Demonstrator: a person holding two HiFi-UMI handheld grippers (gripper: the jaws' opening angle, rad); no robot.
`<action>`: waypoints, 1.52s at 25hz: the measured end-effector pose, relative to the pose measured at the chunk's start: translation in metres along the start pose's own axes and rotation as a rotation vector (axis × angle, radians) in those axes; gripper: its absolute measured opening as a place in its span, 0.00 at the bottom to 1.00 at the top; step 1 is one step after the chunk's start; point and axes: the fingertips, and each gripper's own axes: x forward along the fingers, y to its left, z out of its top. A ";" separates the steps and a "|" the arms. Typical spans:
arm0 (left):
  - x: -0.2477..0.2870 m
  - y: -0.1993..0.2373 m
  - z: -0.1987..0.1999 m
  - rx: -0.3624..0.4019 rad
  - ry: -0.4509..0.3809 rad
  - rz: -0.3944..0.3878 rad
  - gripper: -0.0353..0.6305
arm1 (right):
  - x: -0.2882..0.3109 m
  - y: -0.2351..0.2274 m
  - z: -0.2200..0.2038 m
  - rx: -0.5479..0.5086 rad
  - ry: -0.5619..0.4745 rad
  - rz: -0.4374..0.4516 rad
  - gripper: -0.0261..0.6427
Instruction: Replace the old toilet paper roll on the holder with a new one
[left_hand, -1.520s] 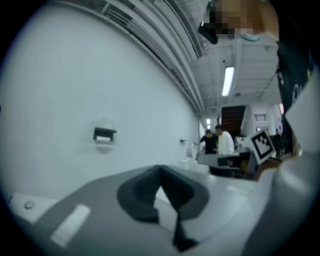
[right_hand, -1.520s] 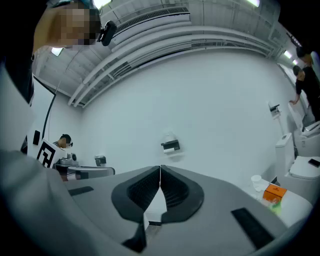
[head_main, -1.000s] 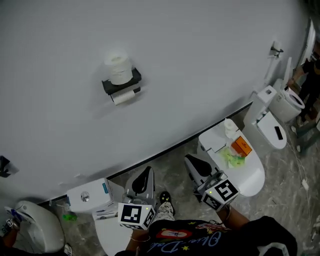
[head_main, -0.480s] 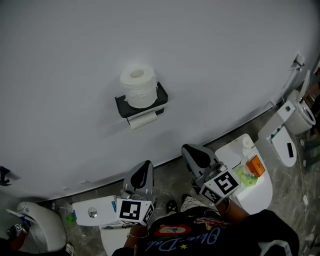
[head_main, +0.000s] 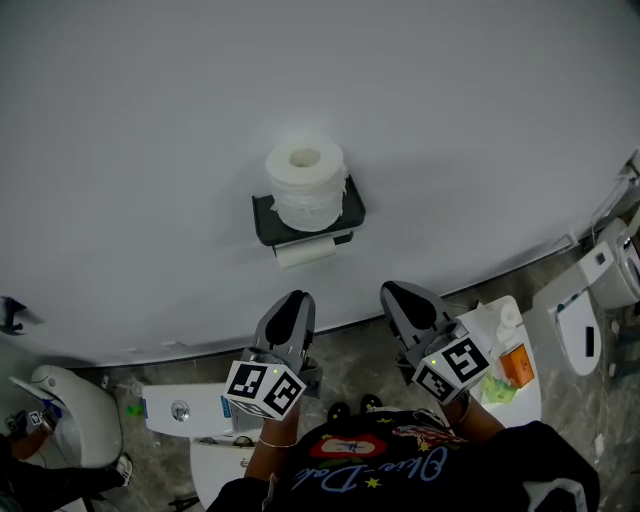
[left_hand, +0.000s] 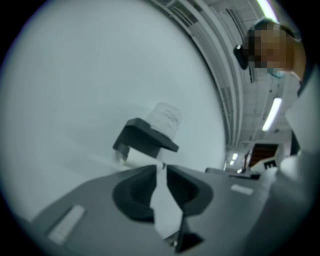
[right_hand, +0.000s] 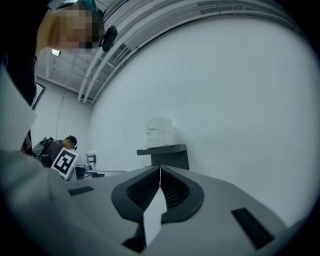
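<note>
A black wall holder (head_main: 308, 222) hangs on the white wall. A full white roll (head_main: 306, 183) stands upright on its top shelf, and a thin, nearly used-up roll (head_main: 305, 252) hangs under it. Both grippers point level at the wall just below the holder and touch nothing. My left gripper (head_main: 290, 315) is opening: its jaws show a narrow gap with nothing in it, and the holder (left_hand: 145, 140) and top roll (left_hand: 166, 118) lie ahead. My right gripper (head_main: 405, 300) is shut and empty, with the holder (right_hand: 167, 154) and roll (right_hand: 160, 132) straight ahead.
A toilet at lower right carries an orange box (head_main: 516, 365) and small items on its lid. Another toilet's tank (head_main: 185, 410) sits at lower left. A third toilet (head_main: 590, 300) stands by the right edge. A person (right_hand: 47, 147) with a marker cube stands at the left.
Both grippers have moved along the wall and now sit right below the holder, which has come to the middle of the head view. The left gripper has rolled a little.
</note>
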 end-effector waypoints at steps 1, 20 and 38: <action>0.004 0.006 -0.003 -0.077 -0.013 0.000 0.16 | -0.001 -0.003 -0.002 0.005 0.004 -0.003 0.06; 0.069 0.056 0.013 -0.756 -0.323 -0.058 0.43 | -0.030 -0.050 -0.006 0.025 0.010 -0.153 0.06; 0.141 -0.005 -0.021 -0.730 -0.164 -0.202 0.34 | -0.096 -0.091 -0.003 0.026 -0.017 -0.371 0.06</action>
